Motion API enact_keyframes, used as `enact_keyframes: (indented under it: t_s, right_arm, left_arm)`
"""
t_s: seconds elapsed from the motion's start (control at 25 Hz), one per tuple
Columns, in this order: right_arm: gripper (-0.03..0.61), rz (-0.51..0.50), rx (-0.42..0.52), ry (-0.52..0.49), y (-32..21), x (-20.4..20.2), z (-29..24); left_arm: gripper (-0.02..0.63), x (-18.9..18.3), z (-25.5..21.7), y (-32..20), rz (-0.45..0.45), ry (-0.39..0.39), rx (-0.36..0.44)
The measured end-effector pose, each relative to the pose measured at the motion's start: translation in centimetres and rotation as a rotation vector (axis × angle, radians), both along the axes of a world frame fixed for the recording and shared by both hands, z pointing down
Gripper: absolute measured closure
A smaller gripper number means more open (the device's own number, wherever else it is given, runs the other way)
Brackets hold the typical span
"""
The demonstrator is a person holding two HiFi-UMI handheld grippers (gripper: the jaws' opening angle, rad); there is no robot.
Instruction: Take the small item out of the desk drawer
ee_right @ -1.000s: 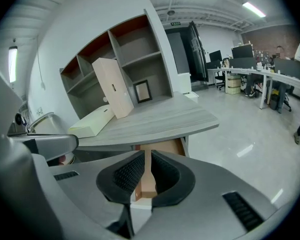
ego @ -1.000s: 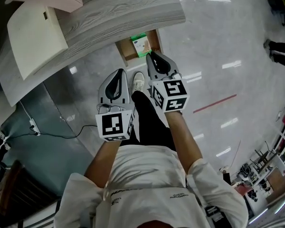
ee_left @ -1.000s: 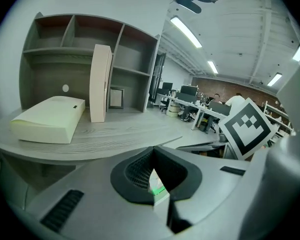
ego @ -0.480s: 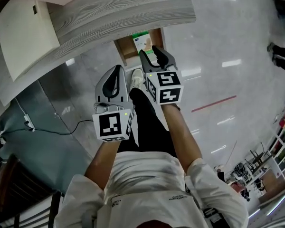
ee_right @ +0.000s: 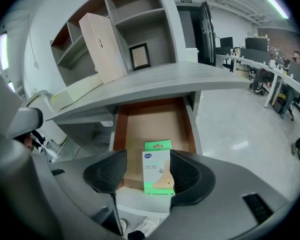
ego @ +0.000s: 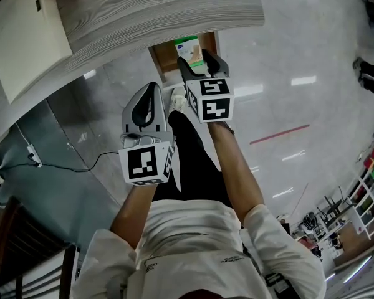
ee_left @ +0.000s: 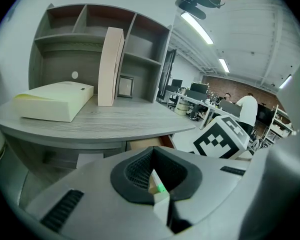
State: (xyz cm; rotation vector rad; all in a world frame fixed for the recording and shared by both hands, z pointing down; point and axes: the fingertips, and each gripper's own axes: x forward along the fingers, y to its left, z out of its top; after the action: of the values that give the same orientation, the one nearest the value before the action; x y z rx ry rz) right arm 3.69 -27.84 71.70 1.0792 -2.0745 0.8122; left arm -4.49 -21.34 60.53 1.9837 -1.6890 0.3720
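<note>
The desk drawer (ego: 164,60) stands pulled out under the grey desktop (ego: 162,14). A small green and white packet (ego: 188,48) lies at its front. My right gripper (ego: 201,65) hangs just above the drawer's front edge with its jaws opening. In the right gripper view the packet (ee_right: 157,173) shows between the two dark pads of the right gripper (ee_right: 149,173), lying in the drawer (ee_right: 155,119); the left pad stands clear of it. My left gripper (ego: 152,92) is held back to the left, jaws shut with nothing in them, and the left gripper (ee_left: 157,178) faces the desk (ee_left: 90,121).
A flat cream box (ego: 25,42) lies on the desktop's left, with an upright pale panel (ee_left: 111,66) and shelf compartments behind it. My leg and white shoe (ego: 179,99) are directly below the drawer. A cable (ego: 68,167) runs over the floor at left. People sit at far desks.
The right gripper has moved forward to the drawer and its jaws have spread apart around the packet's place. The left gripper has hardly moved.
</note>
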Motion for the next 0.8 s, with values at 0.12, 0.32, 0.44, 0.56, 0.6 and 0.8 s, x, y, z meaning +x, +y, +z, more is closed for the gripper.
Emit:
enact_keyframes:
  t_s: [0.12, 0.32, 0.44, 0.56, 0.6, 0.8]
  right_arm:
    - [0.282, -0.014, -0.012, 0.025, -0.1, -0.3, 1.2]
    - [0.264, -0.026, -0.039, 0.056, -0.4, -0.7, 2.5]
    - [0.256, -0.039, -0.057, 0.080, -0.6, -0.9, 3.3]
    - [0.255, -0.044, -0.065, 0.110, -0.9, -0.9, 4.0]
    - [0.253, -0.046, -0.071, 0.118, -0.9, -0.9, 4.3]
    - [0.244, -0.048, -0.095, 0.156, -1.4, -0.8, 5.9]
  left_arm:
    - [0.598, -0.1, 0.2, 0.0, -0.005, -0.007, -0.006]
    - [0.598, -0.4, 0.3, -0.2, -0.011, -0.020, -0.009]
    - [0.598, -0.5, 0.5, -0.2, -0.020, -0.021, -0.011]
    - [0.598, -0.6, 0.7, -0.1, -0.030, -0.023, -0.014]
    - [0.598, -0.6, 0.8, -0.1, -0.032, -0.022, -0.018]
    - [0.598, -0.7, 1.3, -0.1, -0.040, -0.018, -0.031]
